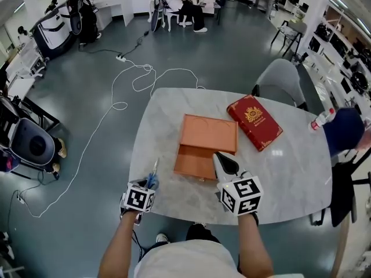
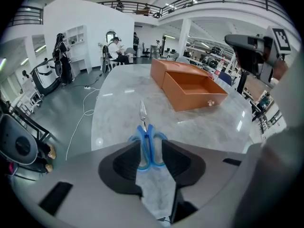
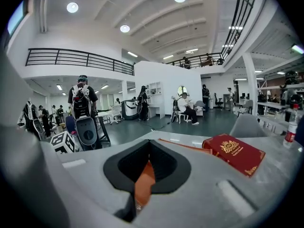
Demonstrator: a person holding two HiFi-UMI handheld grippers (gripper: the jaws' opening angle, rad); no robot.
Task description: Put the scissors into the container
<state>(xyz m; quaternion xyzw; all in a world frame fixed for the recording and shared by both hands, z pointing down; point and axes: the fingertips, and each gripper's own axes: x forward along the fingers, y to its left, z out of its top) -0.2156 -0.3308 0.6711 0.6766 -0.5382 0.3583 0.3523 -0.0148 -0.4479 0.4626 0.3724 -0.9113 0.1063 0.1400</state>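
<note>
Scissors (image 2: 147, 144) with blue handles and short steel blades point away from me toward the far side of the table. My left gripper (image 2: 151, 151) is shut on their handles, low over the marble table's (image 1: 290, 172) near left edge. In the head view the scissors (image 1: 152, 178) stick out ahead of the left gripper (image 1: 149, 185). The container is an orange box (image 1: 208, 133) with its drawer (image 1: 194, 162) pulled out toward me and nothing inside. The drawer's knob (image 2: 210, 103) is free. My right gripper (image 1: 223, 160) hovers shut above the drawer's right front corner, holding nothing.
A red book (image 1: 255, 122) lies right of the box. A plastic bottle (image 1: 322, 119) stands at the table's right edge. A grey chair (image 1: 281, 80) is behind the table and a white cable (image 1: 116, 106) runs across the floor to the left.
</note>
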